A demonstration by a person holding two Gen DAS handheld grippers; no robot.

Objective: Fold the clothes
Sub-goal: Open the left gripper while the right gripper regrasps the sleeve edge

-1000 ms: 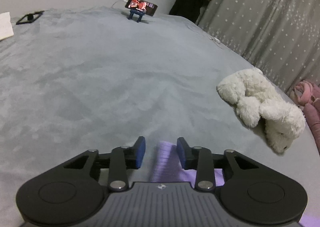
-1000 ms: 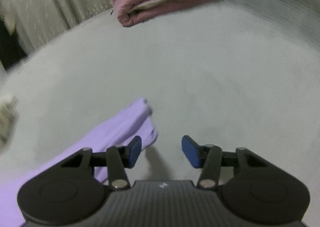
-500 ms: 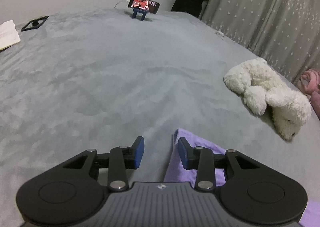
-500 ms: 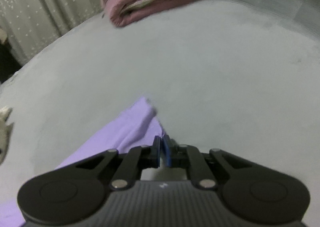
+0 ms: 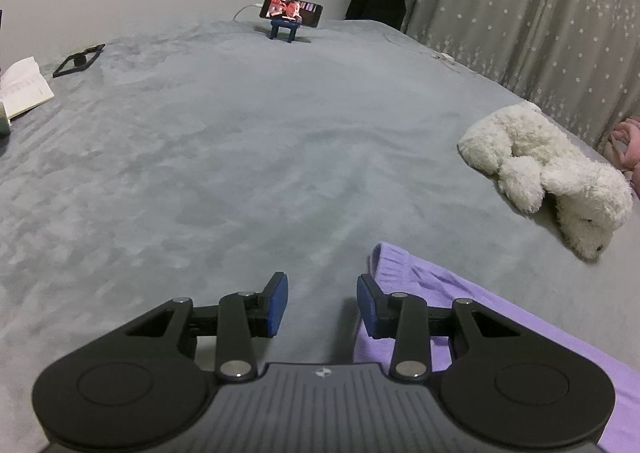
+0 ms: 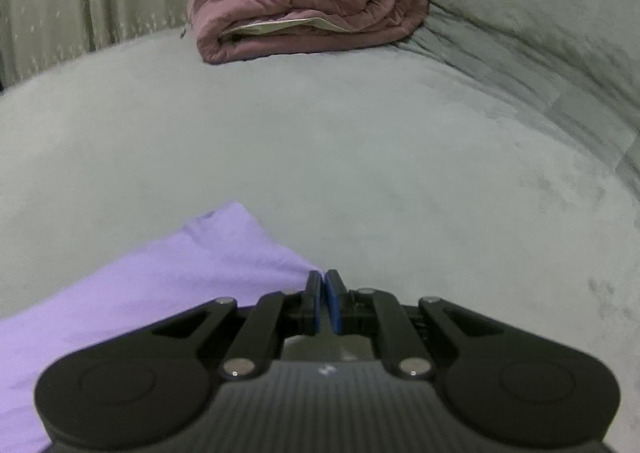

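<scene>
Left wrist view: your left gripper (image 5: 322, 303) is hovering with jaws parted and empty, while the lilac garment (image 5: 472, 317) is lying on the grey bedspread (image 5: 240, 157), stretching from its ribbed end beside the right pad toward the lower right, near a white plush dog (image 5: 548, 173).

Right wrist view: your right gripper (image 6: 323, 303) is pinching the garment's (image 6: 160, 281) corner, jaws clenched; the cloth is running away to the lower left, well short of a folded mauve quilt (image 6: 312, 1).

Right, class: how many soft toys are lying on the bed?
1. A white soft toy lies on the bed, towards the right edge by the curtain, beyond the purple garment. Others could be out of view.
</scene>
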